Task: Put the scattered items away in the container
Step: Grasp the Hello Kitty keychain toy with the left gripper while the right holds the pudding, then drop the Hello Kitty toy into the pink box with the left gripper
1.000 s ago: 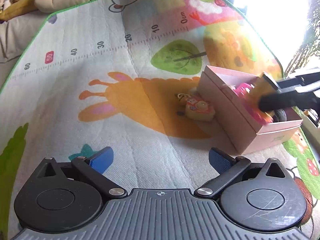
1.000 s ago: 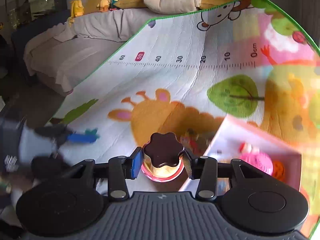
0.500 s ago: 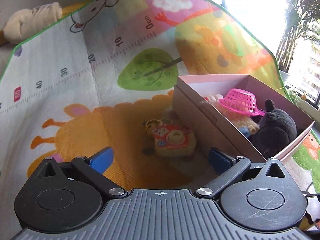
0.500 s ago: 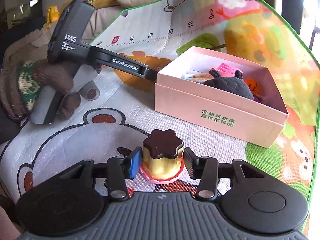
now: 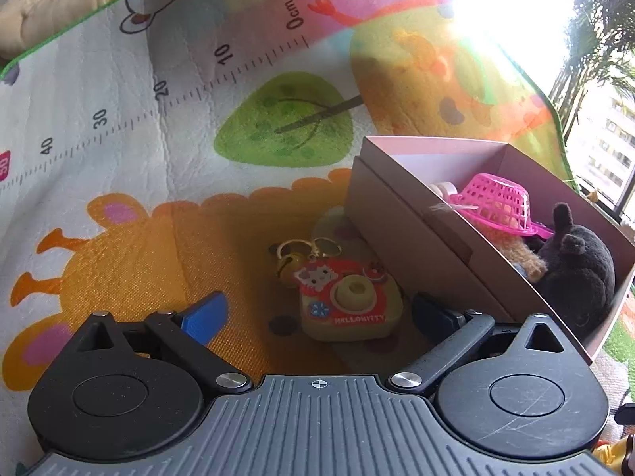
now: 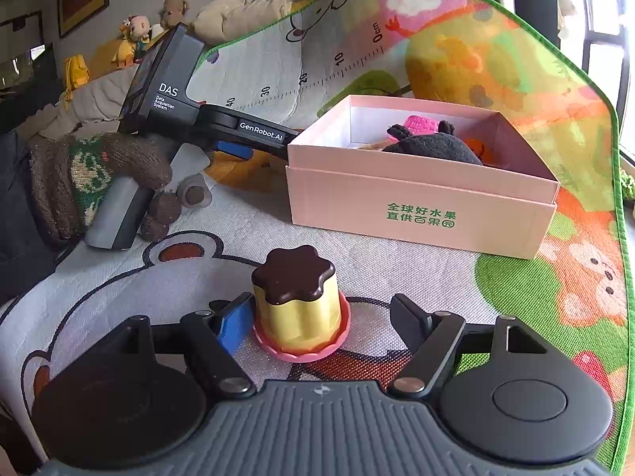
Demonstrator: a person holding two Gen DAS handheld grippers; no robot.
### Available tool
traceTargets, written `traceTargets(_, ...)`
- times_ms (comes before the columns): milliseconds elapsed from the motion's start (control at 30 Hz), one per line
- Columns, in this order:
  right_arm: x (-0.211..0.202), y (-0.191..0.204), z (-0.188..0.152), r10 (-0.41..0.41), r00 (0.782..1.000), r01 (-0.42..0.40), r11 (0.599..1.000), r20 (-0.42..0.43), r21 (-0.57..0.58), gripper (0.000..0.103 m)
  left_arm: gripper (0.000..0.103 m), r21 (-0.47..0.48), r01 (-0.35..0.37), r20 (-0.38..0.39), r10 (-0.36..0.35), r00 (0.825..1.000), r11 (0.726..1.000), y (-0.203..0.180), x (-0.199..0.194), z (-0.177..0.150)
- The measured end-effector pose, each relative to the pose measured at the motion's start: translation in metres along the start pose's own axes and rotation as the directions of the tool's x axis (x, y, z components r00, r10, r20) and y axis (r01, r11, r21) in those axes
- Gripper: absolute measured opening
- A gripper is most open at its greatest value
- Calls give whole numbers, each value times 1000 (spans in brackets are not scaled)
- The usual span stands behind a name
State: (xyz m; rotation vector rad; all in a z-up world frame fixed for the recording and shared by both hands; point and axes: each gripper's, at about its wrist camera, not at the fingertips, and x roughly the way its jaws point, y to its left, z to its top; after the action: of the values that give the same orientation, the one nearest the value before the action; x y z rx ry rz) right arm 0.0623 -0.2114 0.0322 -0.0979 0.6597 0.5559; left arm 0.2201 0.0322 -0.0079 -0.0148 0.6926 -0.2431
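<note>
- Left wrist view: the left gripper hangs low over the mat, jaws spread wide and holding nothing; they have just been closing a little, with the camera toy between them but touched by neither pad
- The camera toy lies flat on the mat, its keyring trailing away from the gripper, just beside the near wall of the box; that closeness is likely why the right finger sits tight in the gap by the wall
- The box already holds a pink basket upside down and a dark plush; what lies under them is too shaded to name

- Right wrist view: the right gripper is down at the mat with the pudding toy standing upright on its pink base between the fingers; the jaws have just been opening, so the toy is let go, though the blue pad looks close to its side, perhaps brushing it
- The pudding stands on the mat outside the box, well short of its printed wall, so it is not yet tidied; the set-down may be for a better grip
- The gloved hand steers the left gripper in behind the box's far corner
</note>
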Motion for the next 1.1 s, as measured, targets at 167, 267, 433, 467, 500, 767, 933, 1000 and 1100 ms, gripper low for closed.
traceTargets(167,0,-6,-1,18,1000,-18,999,-4,38,77,60,61,-76,12,75,997,995,-6,-2,0)
traceTargets(267,1,-6,0,15,1000,-15,999,-4,39,78,60,51,-80,4,80,997,996,-4,-8,-2)
traceTargets(433,1,-9,0,18,1000,-18,998,-1,57,81,60,75,-54,-13,55,998,996,-7,-37,-22)
traceTargets(467,1,-9,0,18,1000,-18,998,0,58,81,60,77,-43,-17,44,999,996,-8,-46,-28)
traceTargets(500,1,-9,0,18,1000,-18,998,0,57,81,60,81,-29,-22,31,999,996,-11,-56,-35)
traceTargets(767,1,-9,0,14,1000,-14,998,-2,61,84,61,145,78,-61,-70,996,986,-40,-121,-84)
traceTargets(933,1,-9,1,9,1000,-8,998,-4,62,85,67,141,71,-58,-63,996,987,-46,-128,-99)
traceTargets(1000,2,-9,1,5,1000,-4,998,-4,61,86,78,126,67,-55,-61,997,990,-47,-127,-99)
traceTargets(1100,3,-9,1,-4,1000,4,998,-12,60,88,89,129,76,-58,-69,996,989,-51,-125,-100)
